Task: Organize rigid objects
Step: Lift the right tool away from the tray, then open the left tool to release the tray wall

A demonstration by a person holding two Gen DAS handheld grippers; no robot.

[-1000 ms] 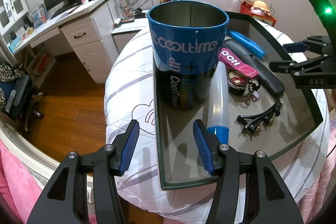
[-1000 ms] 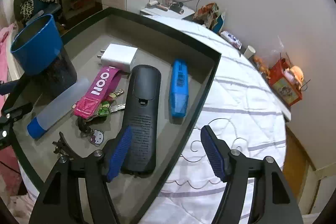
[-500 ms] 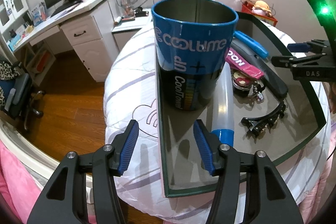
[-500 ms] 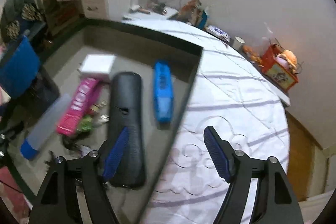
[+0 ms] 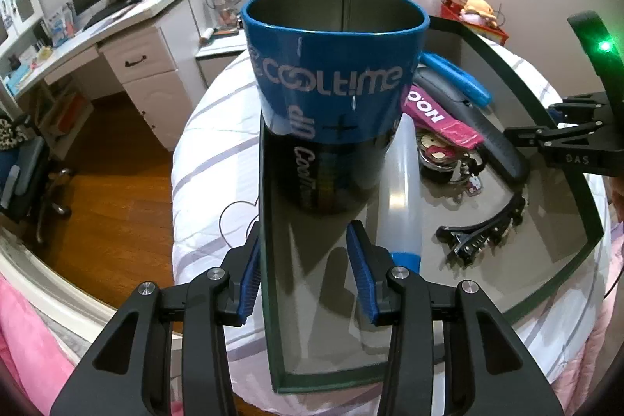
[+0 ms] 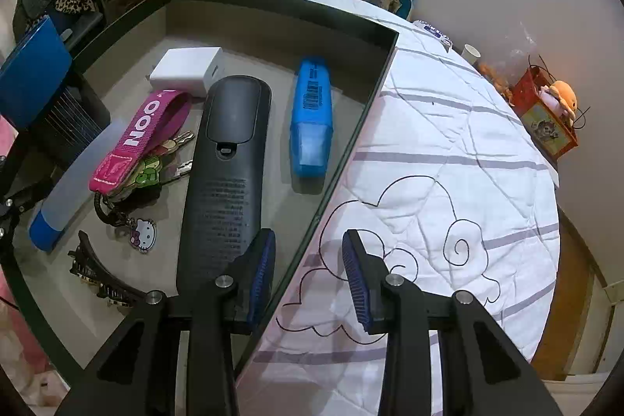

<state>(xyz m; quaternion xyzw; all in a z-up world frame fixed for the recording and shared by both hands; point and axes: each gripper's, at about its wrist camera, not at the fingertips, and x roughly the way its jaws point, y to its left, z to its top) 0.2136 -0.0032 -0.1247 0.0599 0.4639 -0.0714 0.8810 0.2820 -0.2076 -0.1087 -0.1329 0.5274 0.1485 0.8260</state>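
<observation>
A dark-rimmed tray [image 5: 577,190] sits on a bed covered with a white quilt [image 6: 448,162] striped in pale purple. The left tongs [image 5: 302,273] straddle the tray's left wall, one blue pad outside it and one inside; their jaws are closing, and the pads do not yet press the wall. Just beyond them a tall blue cup [image 5: 335,73] printed "COOLTIME" stands upright in the tray's near left corner, with a frosted tube with a blue cap [image 5: 401,197] lying beside it.

The right tongs [image 6: 308,277] straddle the tray's right wall in the same way, jaws closing, pads apart from the wall. Inside the tray, seen from the right wrist, lie a black remote control [image 6: 226,166] face down, a blue case [image 6: 312,115] beside it near the wall, a white charger [image 6: 187,69] toward the far end, a pink strap with keys [image 6: 136,139] and a cartoon cat charm, and a black hair clip [image 6: 97,275] near the closest edge.

A desk [image 5: 97,38] with a monitor stands in the background
</observation>
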